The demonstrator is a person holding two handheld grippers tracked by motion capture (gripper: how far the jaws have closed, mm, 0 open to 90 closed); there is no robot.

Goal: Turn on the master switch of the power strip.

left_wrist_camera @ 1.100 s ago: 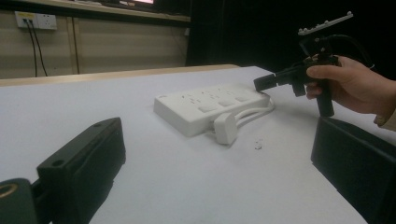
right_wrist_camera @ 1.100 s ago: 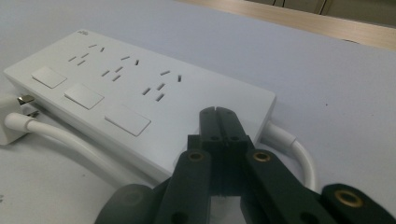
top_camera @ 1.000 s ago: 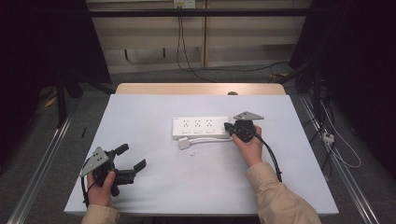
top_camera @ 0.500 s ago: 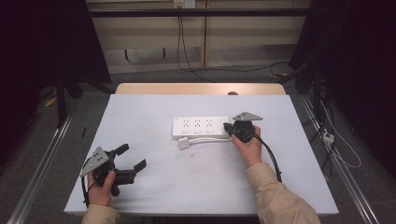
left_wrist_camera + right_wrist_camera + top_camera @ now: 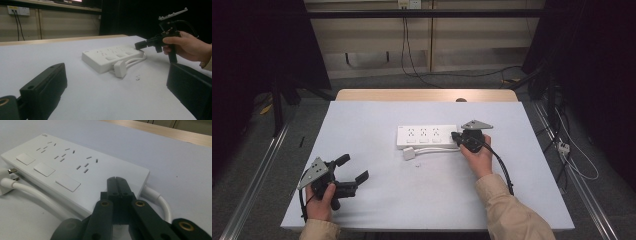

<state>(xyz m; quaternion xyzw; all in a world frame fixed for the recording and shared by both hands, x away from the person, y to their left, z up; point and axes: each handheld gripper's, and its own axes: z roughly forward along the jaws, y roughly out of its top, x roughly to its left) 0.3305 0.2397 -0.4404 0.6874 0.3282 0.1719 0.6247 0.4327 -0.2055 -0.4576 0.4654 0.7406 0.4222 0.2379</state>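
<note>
A flat, white plastic power strip (image 5: 427, 136) with three socket groups and three square rocker switches lies near the middle of the pale matte table (image 5: 377, 200), its smooth round cable (image 5: 160, 202) looping back to a blocky white plug (image 5: 409, 154) just beside it. The right gripper (image 5: 455, 136) – black, angular jaws pressed together on nothing – rests its tip on the strip's end. The left gripper (image 5: 353, 168) sits well apart, jaws spread wide.

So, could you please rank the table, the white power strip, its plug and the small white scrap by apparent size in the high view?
1. table
2. power strip
3. plug
4. small white scrap, a speck in front of the plug

All rest on one surface, so nearness hardly skews this.
</note>
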